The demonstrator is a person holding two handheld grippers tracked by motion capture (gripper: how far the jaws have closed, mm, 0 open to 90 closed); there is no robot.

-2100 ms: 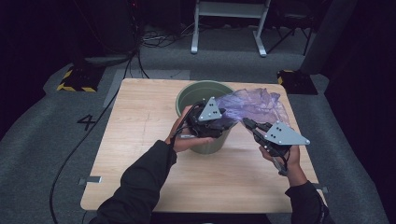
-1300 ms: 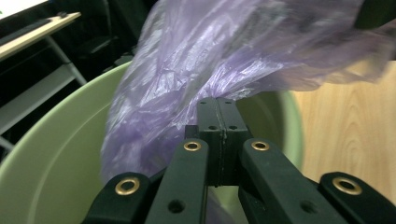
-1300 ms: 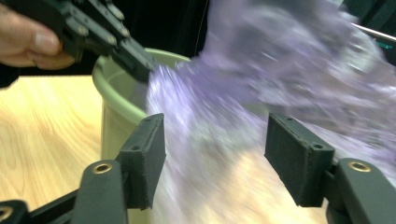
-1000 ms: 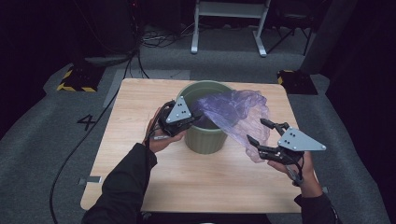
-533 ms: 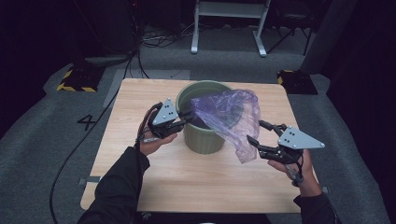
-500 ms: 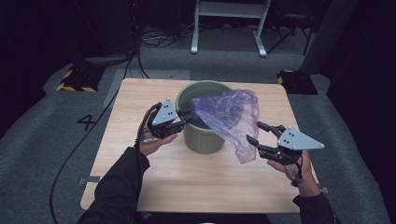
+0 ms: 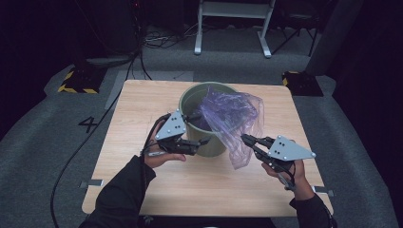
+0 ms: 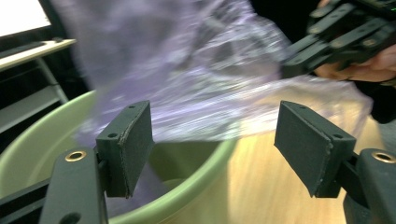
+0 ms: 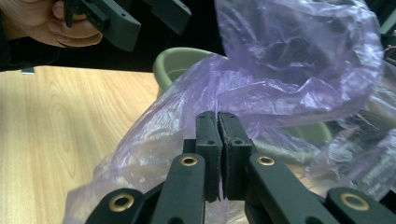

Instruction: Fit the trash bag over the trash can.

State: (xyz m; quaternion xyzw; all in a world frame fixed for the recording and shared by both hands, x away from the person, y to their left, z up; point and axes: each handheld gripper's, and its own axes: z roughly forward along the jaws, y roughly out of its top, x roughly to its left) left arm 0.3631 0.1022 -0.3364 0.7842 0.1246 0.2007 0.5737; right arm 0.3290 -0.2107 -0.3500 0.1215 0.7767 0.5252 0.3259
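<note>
Purple bag [image 7: 233, 118] drapes over green bin [image 7: 190, 102] rim, btwn both grippers.

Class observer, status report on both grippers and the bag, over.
Left gripper open at bin rim, jaws just opening. Right gripper shut on purple bag, just closed. Bag half draped outside bin. Nothing in the way.

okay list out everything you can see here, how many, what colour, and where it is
Bucket: one, pale green, middle of the table.
Plastic bag: one, clear purple, draped over the bucket's right rim, spilling toward the right claw.
Table: one, light wood, centre of a grey carpet.
Metal frame: one, white, on the floor behind the table.
Left claw: one, black, open, at the bucket's near-left side.
Right claw: one, black, shut on the plastic bag.
</note>
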